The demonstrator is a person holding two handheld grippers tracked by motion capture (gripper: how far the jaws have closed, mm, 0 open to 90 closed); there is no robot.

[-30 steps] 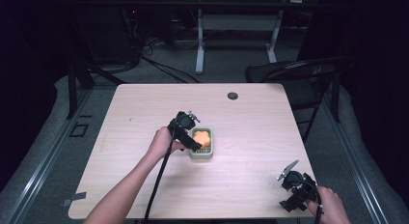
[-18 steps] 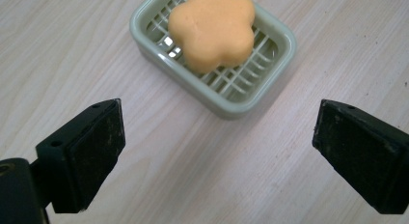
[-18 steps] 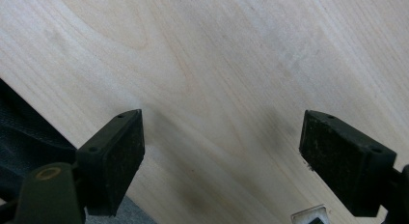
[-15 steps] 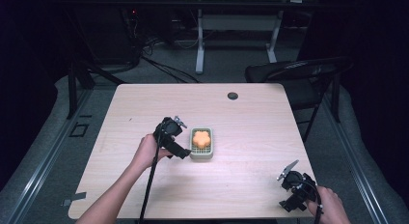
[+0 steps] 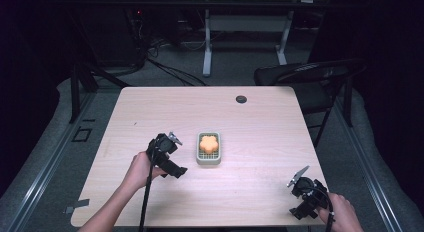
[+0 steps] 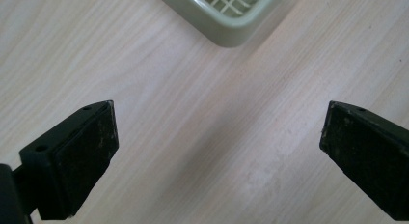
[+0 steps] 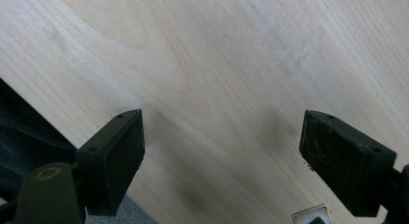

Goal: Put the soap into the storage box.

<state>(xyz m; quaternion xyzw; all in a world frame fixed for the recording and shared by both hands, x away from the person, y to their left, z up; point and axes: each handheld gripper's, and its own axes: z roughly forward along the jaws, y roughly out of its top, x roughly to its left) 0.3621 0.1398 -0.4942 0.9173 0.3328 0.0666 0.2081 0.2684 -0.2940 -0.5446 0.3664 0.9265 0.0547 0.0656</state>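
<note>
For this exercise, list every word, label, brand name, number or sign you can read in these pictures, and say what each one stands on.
There is no readable text.
The green tray and the orange flower-shaped piece in it: no print visible.
The wooden table: bare grain, no label.
The left gripper and right gripper, both open: no legible marking.
The small dark disc on the table: too small to tell.

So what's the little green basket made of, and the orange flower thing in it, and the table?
Green basket: probably plastic; smooth moulded rim and grid floor, slight sheen.
Orange flower thing: hard to tell; matte and soft-looking, maybe foam or sponge.
Table: pale wood or wood-look laminate; grain lines show, smooth finish.
</note>
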